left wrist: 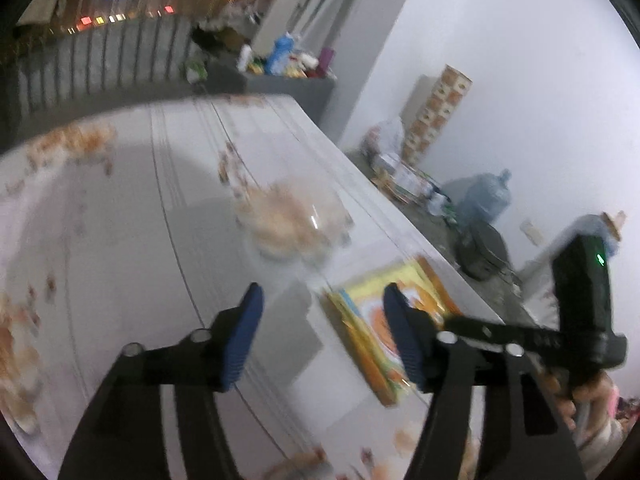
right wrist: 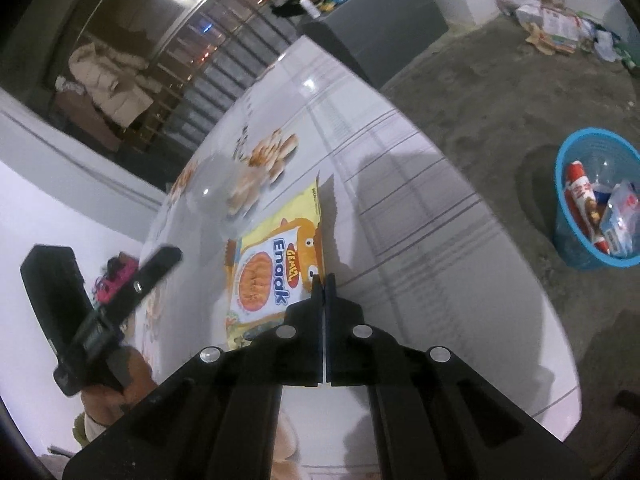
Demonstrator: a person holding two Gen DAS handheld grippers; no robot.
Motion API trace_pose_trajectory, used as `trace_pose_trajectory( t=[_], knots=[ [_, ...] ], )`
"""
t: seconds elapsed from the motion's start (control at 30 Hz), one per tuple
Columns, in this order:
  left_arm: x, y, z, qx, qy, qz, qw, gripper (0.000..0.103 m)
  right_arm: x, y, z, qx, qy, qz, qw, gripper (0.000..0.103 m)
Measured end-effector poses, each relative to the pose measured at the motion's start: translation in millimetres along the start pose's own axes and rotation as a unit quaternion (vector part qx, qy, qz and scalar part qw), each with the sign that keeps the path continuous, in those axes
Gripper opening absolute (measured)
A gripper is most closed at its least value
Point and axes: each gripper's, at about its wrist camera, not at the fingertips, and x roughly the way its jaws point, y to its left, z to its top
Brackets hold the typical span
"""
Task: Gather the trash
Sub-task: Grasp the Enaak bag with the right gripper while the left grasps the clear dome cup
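Note:
A yellow and orange snack packet (right wrist: 264,264) lies on the white patterned tablecloth (right wrist: 400,168). My right gripper (right wrist: 324,280) is shut, its tips pinching the packet's right edge, which stands slightly raised. In the left wrist view my left gripper (left wrist: 324,296) hangs open above the cloth with nothing between its blue pads (left wrist: 248,336). The packet (left wrist: 368,312) lies just beyond its right finger. A clear plastic cup (left wrist: 292,224) stands further along the table (left wrist: 120,220), and it also shows in the right wrist view (right wrist: 212,196).
A blue basket (right wrist: 576,252) holding wrappers stands on the concrete floor right of the table. A grey cabinet (right wrist: 380,40) with bottles is past the table's far end. A water jug (left wrist: 484,196) and boxes sit by the wall. A hand (right wrist: 116,396) grips the left tool.

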Motion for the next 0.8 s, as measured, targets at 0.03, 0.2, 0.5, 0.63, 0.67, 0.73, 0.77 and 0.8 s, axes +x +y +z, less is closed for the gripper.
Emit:
trace_pose_trajectory(
  t=[0.03,0.2,0.5,0.63,0.67,0.73,0.77,0.8],
  knots=[
    [2.0,-0.2,6.5,0.005,-0.007,0.010,0.9999,0.070,-1.4,-3.2,0.9,0.003,-0.003,0.000,1.000,0.000],
    [25.6,-5.3,31.0,0.038,-0.017,0.043,0.9982,0.080,-3.0,-13.6,5.0,0.011,-0.011,0.003,1.000,0.000],
    [75.4,-6.7,47.1,0.070,0.007,0.084,0.9940,0.065,-6.0,-19.9,4.5,0.015,-0.013,0.013,1.000,0.000],
    [72.2,-11.5,44.8,0.070,0.011,0.081,0.9942,0.064,-10.7,-22.0,0.8,0.007,-0.007,0.018,1.000,0.000],
    [69.6,-12.8,42.0,0.070,0.013,0.080,0.9942,0.064,-11.3,-21.4,-0.4,0.004,-0.003,0.022,1.000,0.000],
    [56.7,-16.0,33.2,0.068,0.012,0.075,0.9948,0.064,-13.4,-20.1,-3.7,-0.002,0.007,0.033,0.999,0.000],
    [45.6,-19.0,27.4,0.068,0.006,0.067,0.9955,0.064,-14.5,-19.5,-4.5,-0.005,0.014,0.041,0.999,0.000],
    [36.5,-21.3,23.6,0.070,0.001,0.062,0.9956,0.064,-16.0,-19.0,-6.3,-0.006,0.019,0.048,0.999,0.000]
  ],
)
